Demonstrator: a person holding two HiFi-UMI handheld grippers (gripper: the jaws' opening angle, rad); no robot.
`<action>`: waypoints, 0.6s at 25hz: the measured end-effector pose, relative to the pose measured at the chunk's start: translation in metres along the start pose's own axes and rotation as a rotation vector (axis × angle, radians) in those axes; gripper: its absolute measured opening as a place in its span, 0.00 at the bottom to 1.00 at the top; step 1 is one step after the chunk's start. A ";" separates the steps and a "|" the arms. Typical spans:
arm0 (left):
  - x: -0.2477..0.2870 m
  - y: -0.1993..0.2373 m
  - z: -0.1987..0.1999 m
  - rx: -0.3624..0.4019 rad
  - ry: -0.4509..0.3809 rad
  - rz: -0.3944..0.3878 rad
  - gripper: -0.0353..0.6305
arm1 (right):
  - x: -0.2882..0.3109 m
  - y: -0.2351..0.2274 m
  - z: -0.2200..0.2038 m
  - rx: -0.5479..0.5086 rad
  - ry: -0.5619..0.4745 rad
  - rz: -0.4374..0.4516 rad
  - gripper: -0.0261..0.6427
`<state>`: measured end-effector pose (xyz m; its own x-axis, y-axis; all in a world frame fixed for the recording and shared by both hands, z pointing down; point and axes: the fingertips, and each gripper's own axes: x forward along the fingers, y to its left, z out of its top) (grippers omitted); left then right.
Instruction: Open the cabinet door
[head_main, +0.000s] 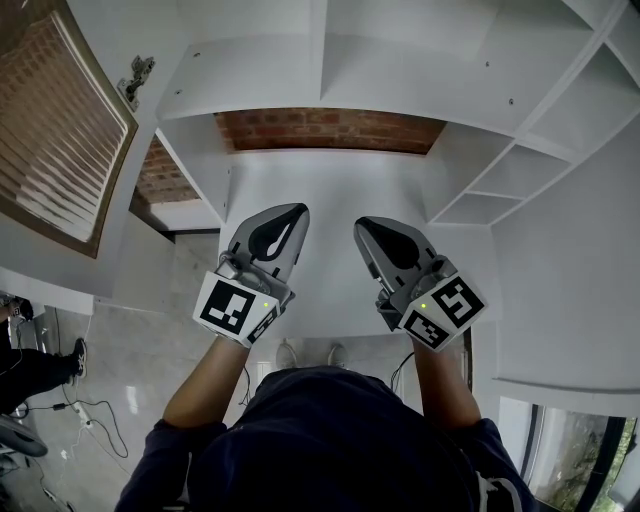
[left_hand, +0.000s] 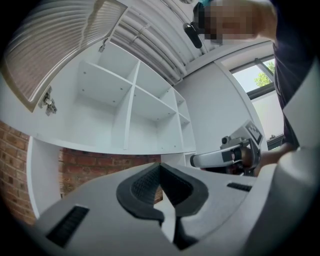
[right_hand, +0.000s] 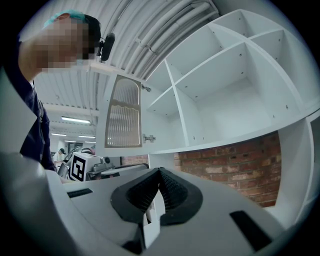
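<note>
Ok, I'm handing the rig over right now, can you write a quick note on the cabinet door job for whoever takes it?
Left gripper: jaws shut, nothing in them, held roughly level over the white counter.
Right gripper: jaws shut, nothing held, beside the left one and apart from it.
Cabinet door: swung wide open at the left on its hinge, with the white shelves exposed. Neither gripper touches the door.
Done: the door is open.
Left: probably nothing on the door itself; just confirm it is open far enough.
</note>
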<state>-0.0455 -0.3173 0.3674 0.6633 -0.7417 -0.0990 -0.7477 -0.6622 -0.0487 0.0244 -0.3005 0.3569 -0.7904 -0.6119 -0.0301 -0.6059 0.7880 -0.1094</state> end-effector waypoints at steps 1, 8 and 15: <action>0.000 0.000 -0.001 -0.002 0.003 -0.001 0.06 | 0.000 0.000 0.000 0.000 0.001 0.001 0.07; 0.000 -0.001 -0.007 -0.004 0.023 -0.007 0.06 | 0.001 0.001 -0.001 -0.001 0.003 0.004 0.07; -0.001 -0.001 -0.007 -0.003 0.027 -0.010 0.06 | 0.003 0.003 -0.002 -0.003 0.005 0.009 0.07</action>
<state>-0.0454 -0.3169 0.3746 0.6715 -0.7376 -0.0712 -0.7409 -0.6700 -0.0464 0.0201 -0.2999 0.3587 -0.7965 -0.6040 -0.0257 -0.5986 0.7940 -0.1061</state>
